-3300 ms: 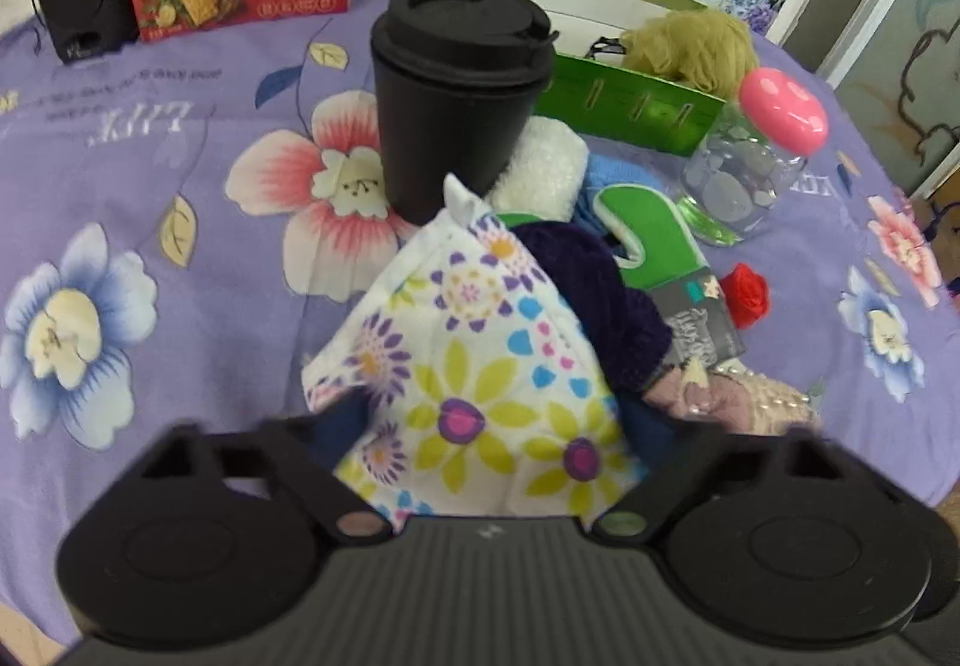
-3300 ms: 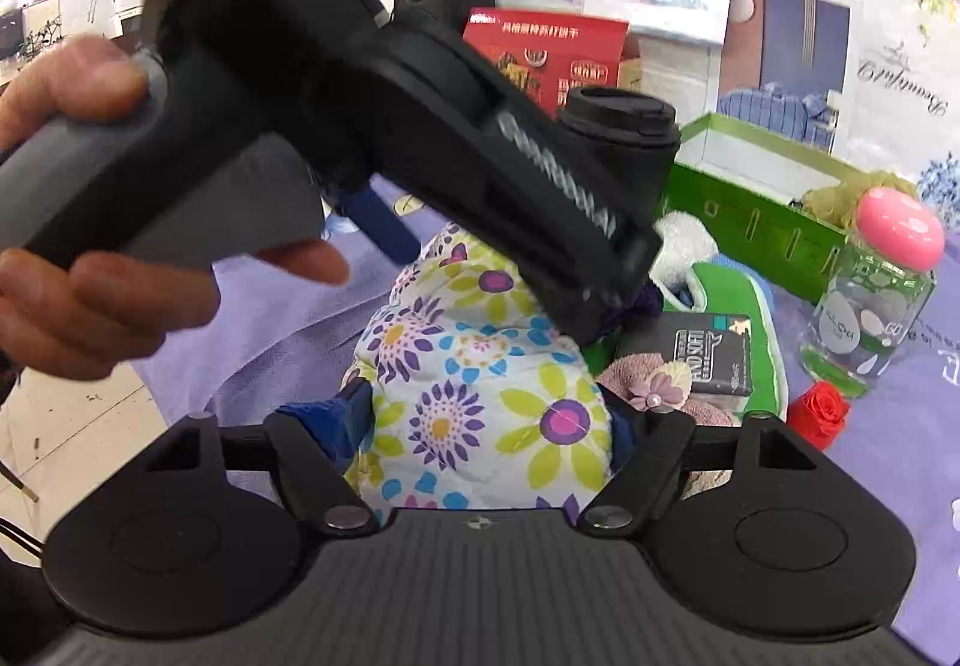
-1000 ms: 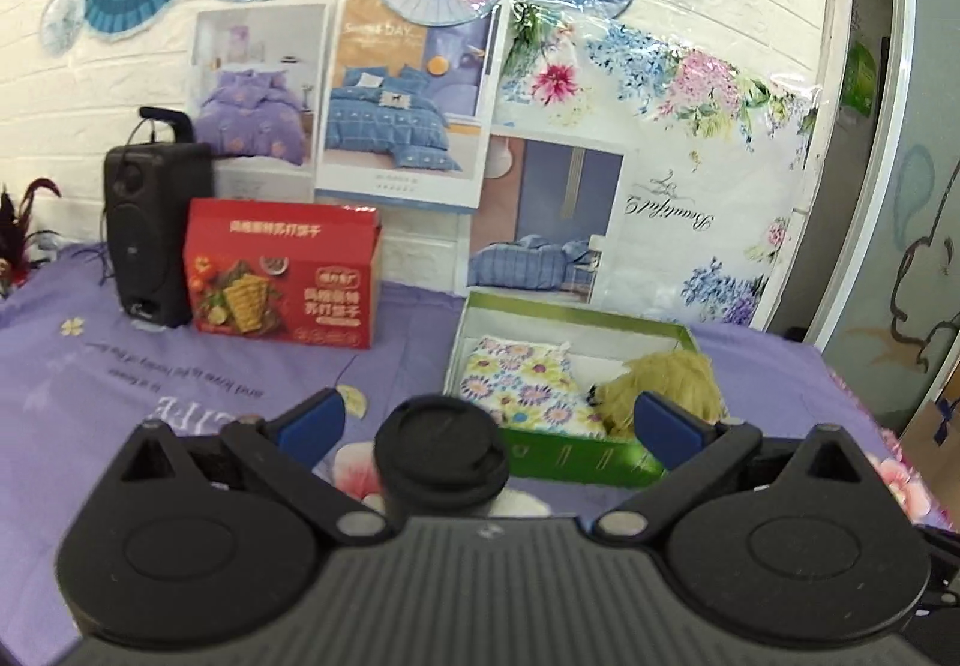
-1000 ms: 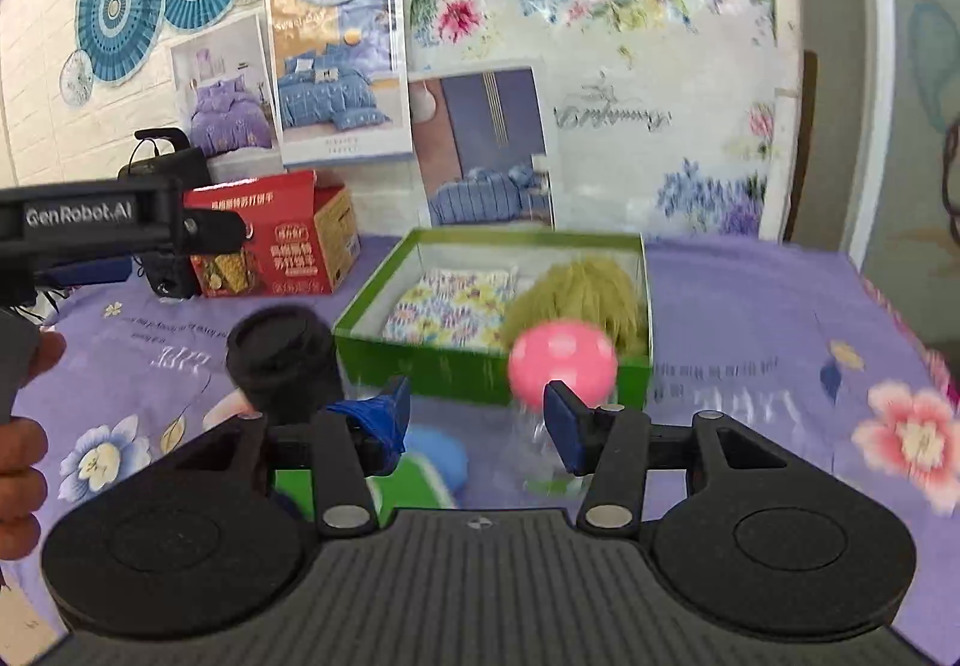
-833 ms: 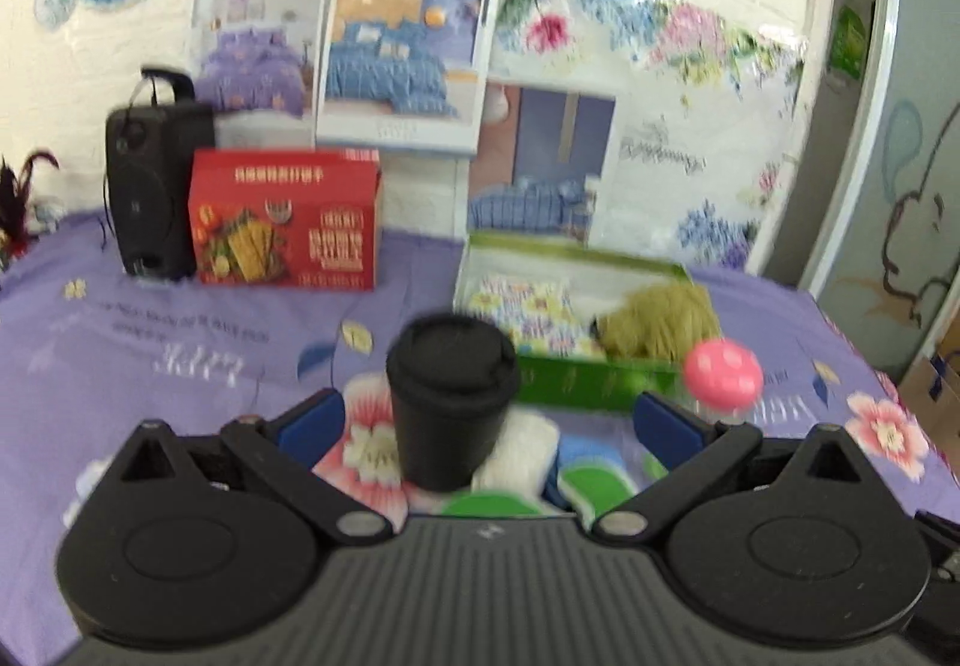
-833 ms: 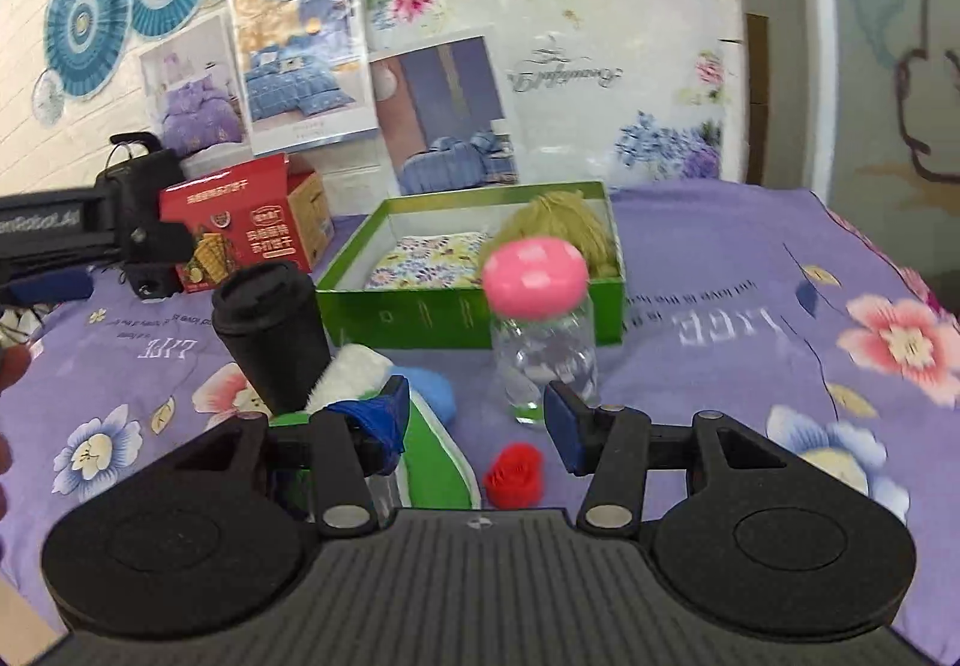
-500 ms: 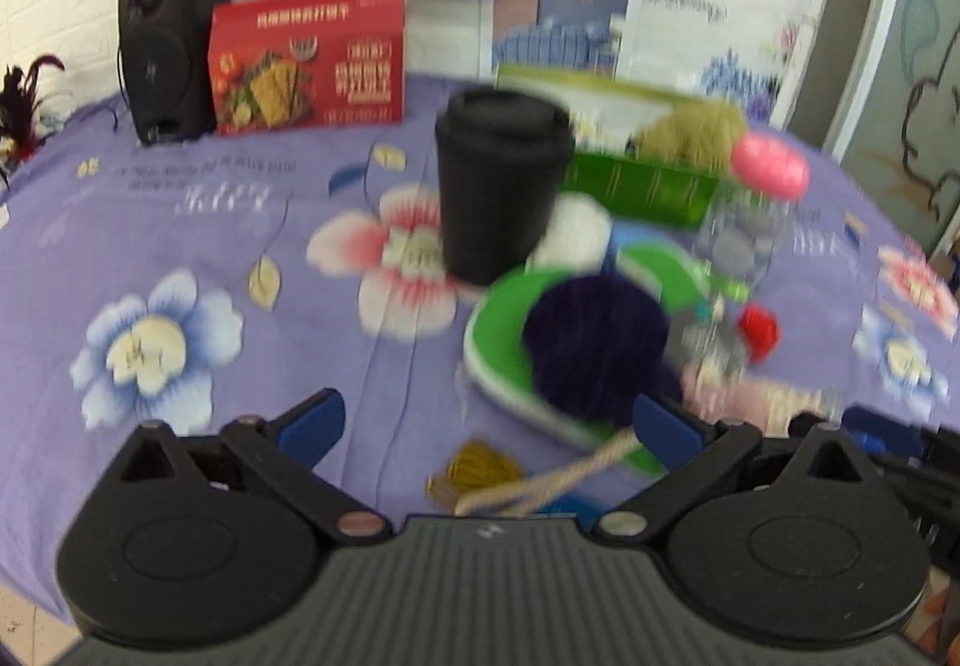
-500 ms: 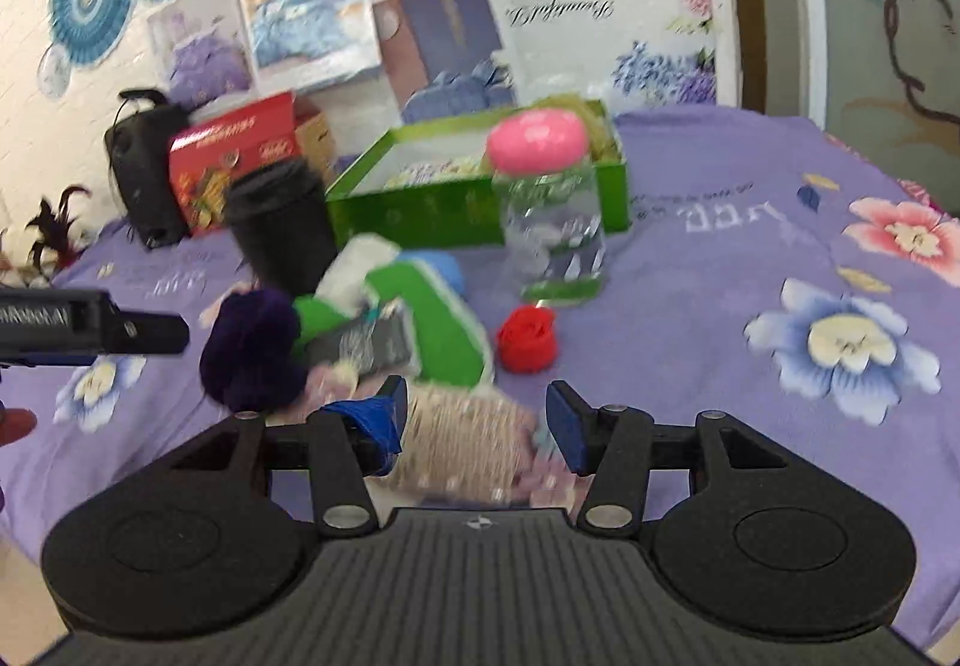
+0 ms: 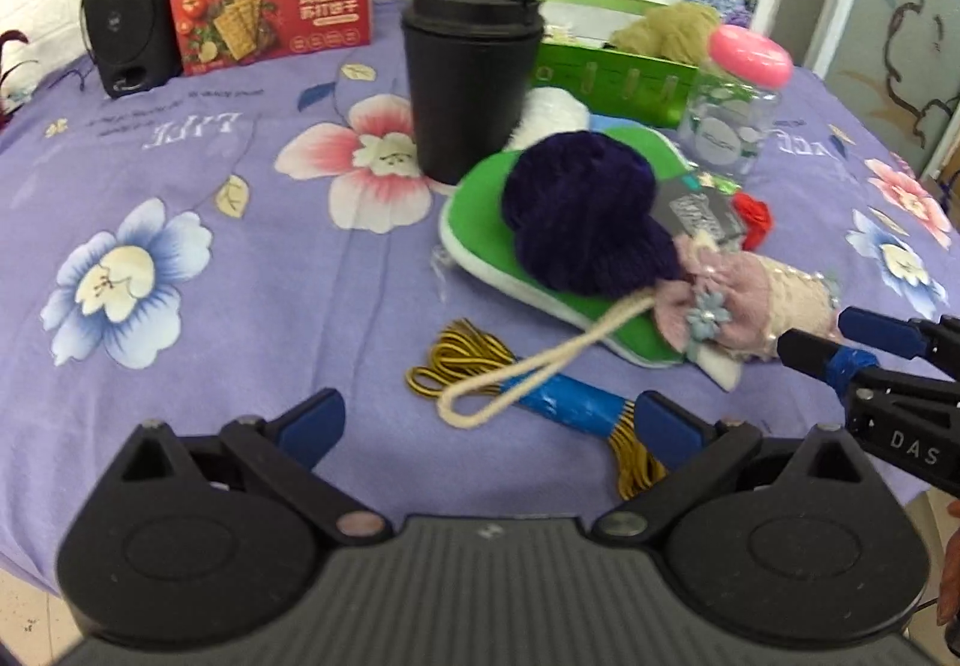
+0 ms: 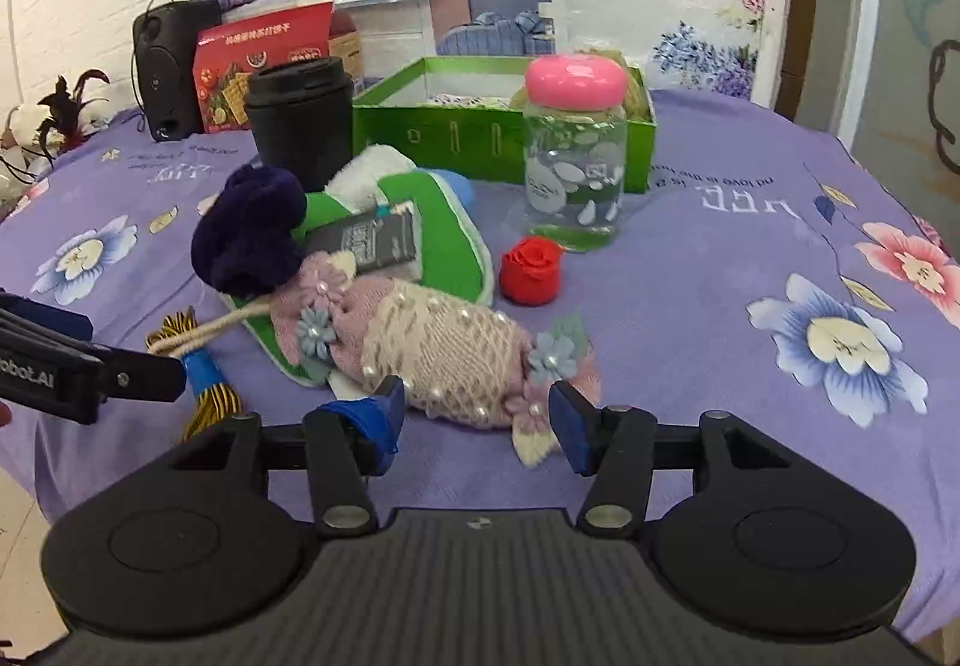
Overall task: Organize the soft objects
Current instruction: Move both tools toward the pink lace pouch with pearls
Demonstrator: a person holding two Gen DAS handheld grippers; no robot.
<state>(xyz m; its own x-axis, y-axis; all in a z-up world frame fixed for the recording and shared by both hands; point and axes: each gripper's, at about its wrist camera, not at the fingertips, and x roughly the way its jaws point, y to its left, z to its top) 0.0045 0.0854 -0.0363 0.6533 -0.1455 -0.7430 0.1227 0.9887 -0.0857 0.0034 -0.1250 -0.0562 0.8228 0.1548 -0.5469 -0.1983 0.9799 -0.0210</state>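
So the left gripper (image 9: 489,423) is spread wide with nothing in it, hovering right over a yellow-and-black cord bundle (image 9: 543,402) wrapped in blue tape on the purple flowered tablecloth (image 9: 240,270). Further right, a dark blue yarn ball (image 9: 585,219) sits on a green slipper (image 9: 474,222). The right gripper (image 10: 477,417) is open too, its tips either side of the near end of a pink knitted pouch (image 10: 432,351), with the green box (image 10: 498,135) behind.

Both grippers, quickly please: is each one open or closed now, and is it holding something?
Left gripper: open, holding nothing.
Right gripper: open, holding nothing, at the pink knitted pouch.
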